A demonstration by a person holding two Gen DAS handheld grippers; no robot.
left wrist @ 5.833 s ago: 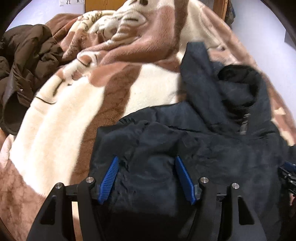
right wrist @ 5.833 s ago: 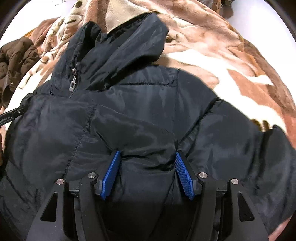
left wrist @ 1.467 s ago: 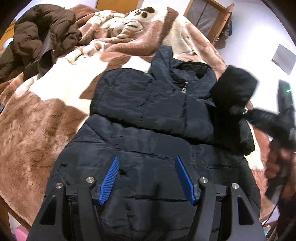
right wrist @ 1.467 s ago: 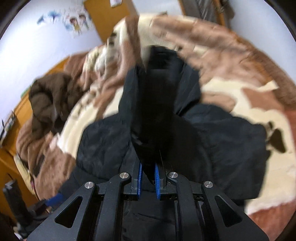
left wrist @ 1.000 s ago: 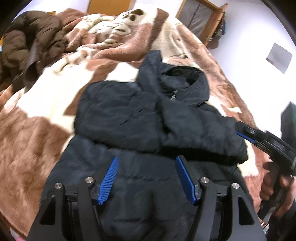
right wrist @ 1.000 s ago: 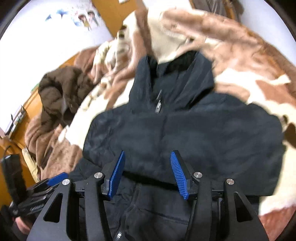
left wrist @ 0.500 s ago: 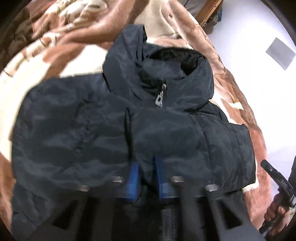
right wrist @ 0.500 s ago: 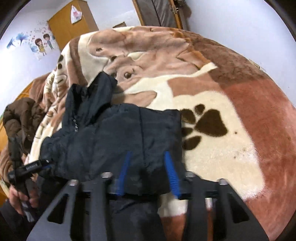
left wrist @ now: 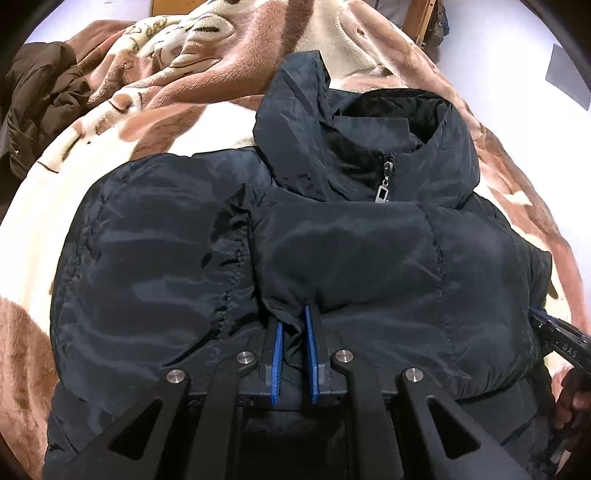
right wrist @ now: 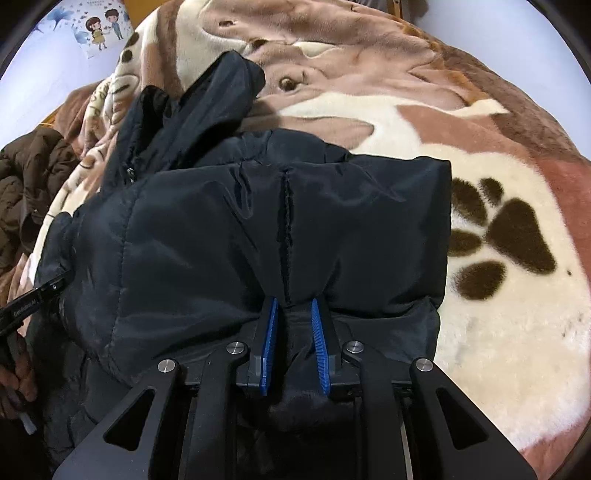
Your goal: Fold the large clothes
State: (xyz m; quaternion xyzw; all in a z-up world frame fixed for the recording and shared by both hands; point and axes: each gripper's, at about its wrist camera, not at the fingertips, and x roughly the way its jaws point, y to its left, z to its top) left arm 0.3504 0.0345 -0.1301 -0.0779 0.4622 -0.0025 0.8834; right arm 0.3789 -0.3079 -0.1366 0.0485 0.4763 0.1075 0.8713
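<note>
A dark navy hooded puffer jacket [left wrist: 155, 258] lies front up on the bed, both sleeves folded across its chest. Its hood [left wrist: 369, 122] points away, with the zipper pull [left wrist: 383, 194] at the collar. My left gripper [left wrist: 293, 325] is shut on a fold of the folded sleeve's lower edge near the jacket's middle. In the right wrist view the jacket [right wrist: 192, 229] fills the centre. My right gripper [right wrist: 291, 314] is shut on a bunch of its fabric at the lower edge on the right side. Each gripper shows at the edge of the other's view.
A brown and cream plush blanket [right wrist: 498, 325] with paw prints covers the bed. A brown padded jacket [left wrist: 40, 99] lies heaped at the far left; it also shows in the right wrist view [right wrist: 26, 192]. Wooden furniture [left wrist: 415, 16] stands beyond the bed.
The right gripper laid the right sleeve across the chest and let go. Both grippers then moved to the folded edge and closed on the fabric.
</note>
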